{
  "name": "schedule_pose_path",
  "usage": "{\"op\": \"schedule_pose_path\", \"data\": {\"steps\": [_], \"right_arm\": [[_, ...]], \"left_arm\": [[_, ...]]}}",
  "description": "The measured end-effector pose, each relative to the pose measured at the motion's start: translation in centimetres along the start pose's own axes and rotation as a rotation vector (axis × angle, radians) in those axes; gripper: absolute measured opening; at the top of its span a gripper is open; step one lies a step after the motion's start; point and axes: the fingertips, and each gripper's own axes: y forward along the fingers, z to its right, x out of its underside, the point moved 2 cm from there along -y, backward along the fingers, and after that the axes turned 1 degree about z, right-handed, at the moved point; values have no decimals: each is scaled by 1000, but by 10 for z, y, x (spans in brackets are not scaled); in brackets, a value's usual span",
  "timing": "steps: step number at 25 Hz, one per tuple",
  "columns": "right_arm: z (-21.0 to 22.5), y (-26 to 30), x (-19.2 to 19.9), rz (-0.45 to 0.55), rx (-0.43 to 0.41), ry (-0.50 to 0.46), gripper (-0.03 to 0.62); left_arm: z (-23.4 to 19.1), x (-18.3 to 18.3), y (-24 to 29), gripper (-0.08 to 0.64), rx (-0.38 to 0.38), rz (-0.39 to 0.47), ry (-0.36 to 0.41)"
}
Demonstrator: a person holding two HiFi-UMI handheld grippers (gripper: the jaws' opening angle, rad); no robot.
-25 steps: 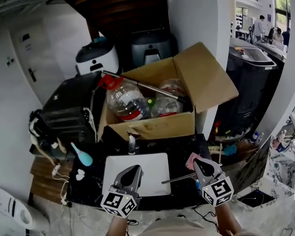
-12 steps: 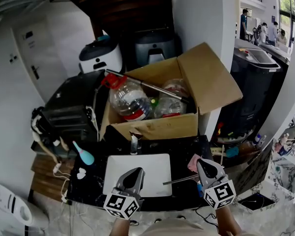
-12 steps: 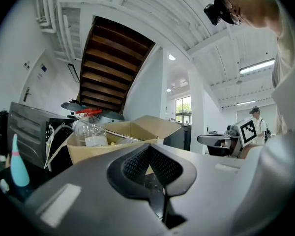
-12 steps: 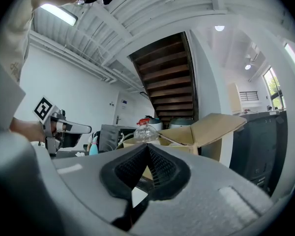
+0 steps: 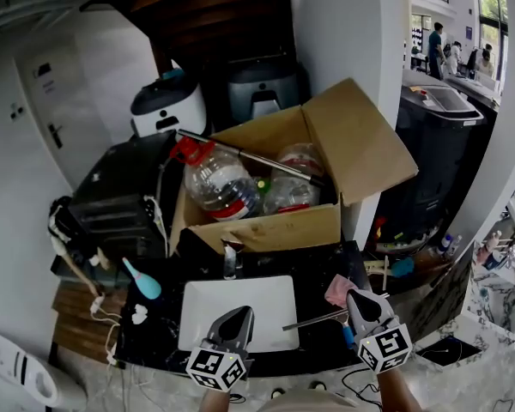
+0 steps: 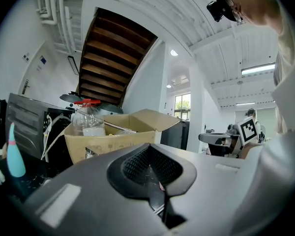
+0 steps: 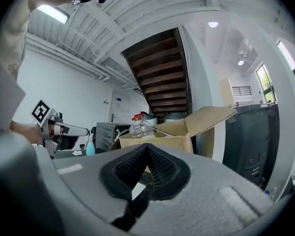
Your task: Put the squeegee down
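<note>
Right gripper [image 5: 358,299] with squeegee [image 5: 313,319] and left gripper [image 5: 237,317], lower than before

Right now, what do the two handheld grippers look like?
The left gripper and right gripper match. Each has a grey body that tapers to a point and black, mesh-textured pads. Each carries a white cube at the rear, printed with black square markers. No cables show on either one.

A white basin [image 5: 262,301] lay just ahead of the left claw [image 5: 238,314], a faucet [image 5: 231,257] beyond it, then an open cardboard box [image 5: 279,223] holding clear plastic bottles [image 5: 217,183]. A pink cloth [image 5: 336,289] lay beside the right claw [image 5: 358,299]; a teal bottle [image 5: 143,281] lay left of both.
</note>
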Motion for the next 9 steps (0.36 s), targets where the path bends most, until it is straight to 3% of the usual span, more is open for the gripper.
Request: {"op": "schedule_pose_path", "data": {"steps": [9], "right_arm": [[2,-10,4,-7,27,-1,2]], "left_arm": [[5,7,7,15,21,-11,-10]]}}
